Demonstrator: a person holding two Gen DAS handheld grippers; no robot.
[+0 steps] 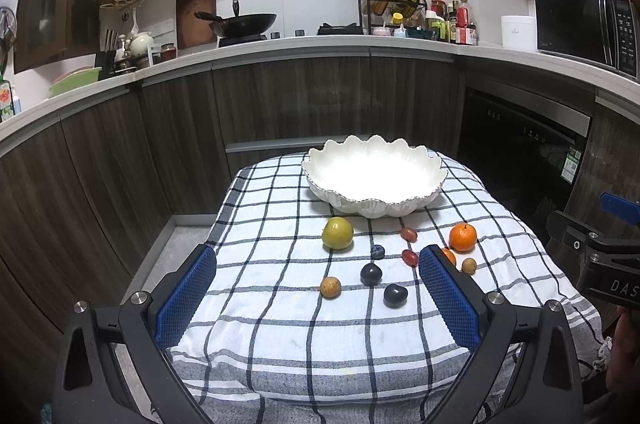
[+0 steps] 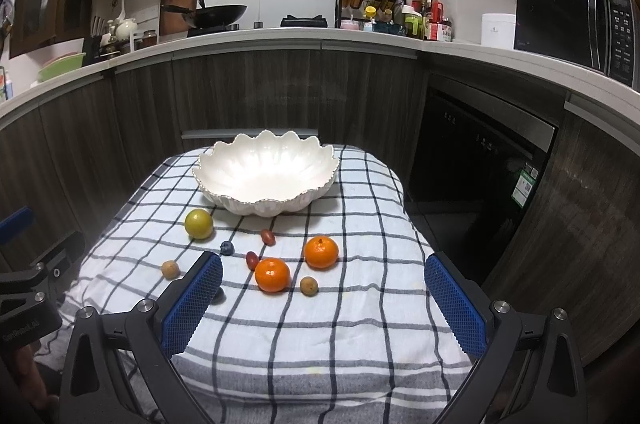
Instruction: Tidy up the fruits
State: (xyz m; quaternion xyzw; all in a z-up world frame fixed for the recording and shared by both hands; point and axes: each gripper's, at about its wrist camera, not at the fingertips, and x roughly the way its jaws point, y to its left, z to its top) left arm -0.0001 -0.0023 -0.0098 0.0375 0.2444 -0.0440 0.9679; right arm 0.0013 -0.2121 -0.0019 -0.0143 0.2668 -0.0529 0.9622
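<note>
A white scalloped bowl (image 1: 374, 176) (image 2: 266, 174) stands empty at the far end of a checked cloth (image 1: 280, 328) (image 2: 320, 328). Loose fruit lies in front of it: a green apple (image 1: 337, 233) (image 2: 198, 223), two mandarins (image 2: 272, 274) (image 2: 321, 252), one mandarin (image 1: 463, 237) showing whole in the left wrist view, two dark plums (image 1: 371, 273) (image 1: 395, 295), a blueberry (image 1: 377, 251) (image 2: 227, 247), two red grapes (image 1: 409, 234) (image 2: 252, 260), and small brown fruits (image 1: 330, 287) (image 2: 309, 285). My left gripper (image 1: 318, 300) and right gripper (image 2: 323, 304) hover open over the near cloth, holding nothing.
Dark wood cabinets and a counter curve behind the table, with a wok (image 1: 244, 24), a spice rack (image 1: 394, 8) and a microwave (image 1: 588, 26). A black oven front (image 2: 476, 160) is to the right. Floor lies left of the table.
</note>
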